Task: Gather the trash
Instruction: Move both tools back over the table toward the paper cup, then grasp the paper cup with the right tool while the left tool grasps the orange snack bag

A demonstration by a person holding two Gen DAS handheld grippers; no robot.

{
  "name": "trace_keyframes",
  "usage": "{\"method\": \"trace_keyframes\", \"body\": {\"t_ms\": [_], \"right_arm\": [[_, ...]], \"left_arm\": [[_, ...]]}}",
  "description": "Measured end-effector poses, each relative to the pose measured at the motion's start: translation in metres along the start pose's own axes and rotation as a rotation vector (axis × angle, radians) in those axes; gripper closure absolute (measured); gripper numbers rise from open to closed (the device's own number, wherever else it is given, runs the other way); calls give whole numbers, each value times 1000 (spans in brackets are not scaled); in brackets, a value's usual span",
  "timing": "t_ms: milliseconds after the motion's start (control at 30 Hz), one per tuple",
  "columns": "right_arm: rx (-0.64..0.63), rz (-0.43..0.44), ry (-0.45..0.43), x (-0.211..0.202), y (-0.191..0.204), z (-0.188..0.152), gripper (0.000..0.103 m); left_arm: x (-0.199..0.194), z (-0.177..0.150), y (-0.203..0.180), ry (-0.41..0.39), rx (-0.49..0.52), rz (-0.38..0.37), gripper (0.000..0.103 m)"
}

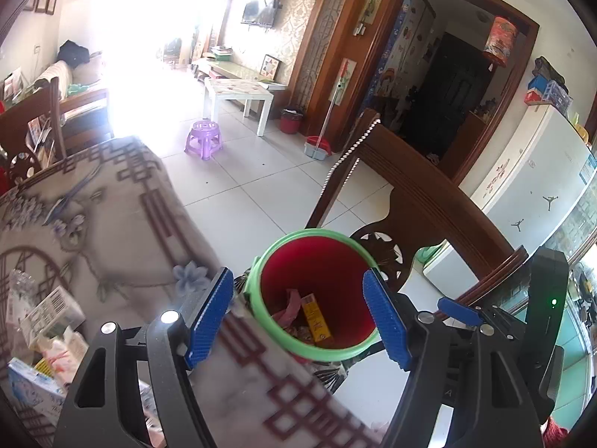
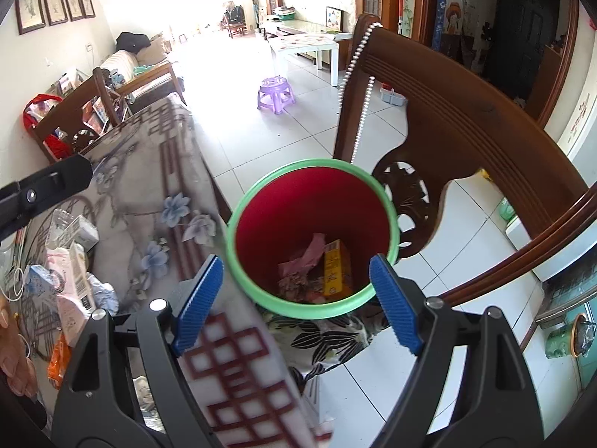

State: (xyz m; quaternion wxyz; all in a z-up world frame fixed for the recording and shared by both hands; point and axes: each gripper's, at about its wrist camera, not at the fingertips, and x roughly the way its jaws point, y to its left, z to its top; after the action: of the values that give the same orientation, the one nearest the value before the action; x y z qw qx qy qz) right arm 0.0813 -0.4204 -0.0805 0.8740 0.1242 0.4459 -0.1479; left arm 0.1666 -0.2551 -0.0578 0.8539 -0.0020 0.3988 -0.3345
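1. Right wrist view showed the right gripper (image 2: 296, 304) nearest the lens, its blue-padded jaws spread wide with nothing between them, poised above the bin's near rim.
2. Left wrist view showed the left gripper (image 1: 308, 315) in the same posture: jaws apart and empty, framing the mouth of the bin. The other gripper's black body showed at that view's right edge.
3. Just below both sat the red bin with a green rim (image 2: 313, 237), beside the edge of the bench and in front of a wooden chair (image 2: 466, 130). At its bottom lay a yellow box (image 2: 335, 270) and a crumpled pink wrapper (image 2: 306, 257), with other scraps I could not identify.
4. To the left, the bench (image 2: 149, 186) carried a floral cloth, and a pile of trash remained on it: a white carton with a barcode (image 2: 76, 280), an orange wrapper (image 2: 59, 362) and crinkled clear plastic (image 2: 100, 291), packed close together.
5. Farther off stood a purple stool (image 2: 276, 93) on the tiled floor, and beyond it a white coffee table (image 2: 309, 46).
6. Judgement: the step in hand looked like the gap between a drop and the next pickup, with part of the trash already binned. The next move probably called for swinging one gripper left over the bench, closing on a single piece from the pile without snagging the cloth, then carrying it over the green rim.
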Motion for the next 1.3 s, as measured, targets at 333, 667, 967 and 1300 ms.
{"method": "trace_keyframes", "body": {"t_ms": [333, 667, 967, 1300], "right_arm": [[-39, 11, 34, -11, 77, -34, 24], [-127, 76, 100, -15, 153, -71, 21], [-221, 48, 287, 15, 189, -142, 21], [-170, 31, 337, 34, 185, -170, 35]], "left_arm": [[-51, -37, 77, -2, -81, 30, 34], [-97, -76, 162, 8, -206, 101, 34], [-122, -124, 223, 56, -297, 176, 34], [-132, -176, 246, 168, -306, 170, 32]]}}
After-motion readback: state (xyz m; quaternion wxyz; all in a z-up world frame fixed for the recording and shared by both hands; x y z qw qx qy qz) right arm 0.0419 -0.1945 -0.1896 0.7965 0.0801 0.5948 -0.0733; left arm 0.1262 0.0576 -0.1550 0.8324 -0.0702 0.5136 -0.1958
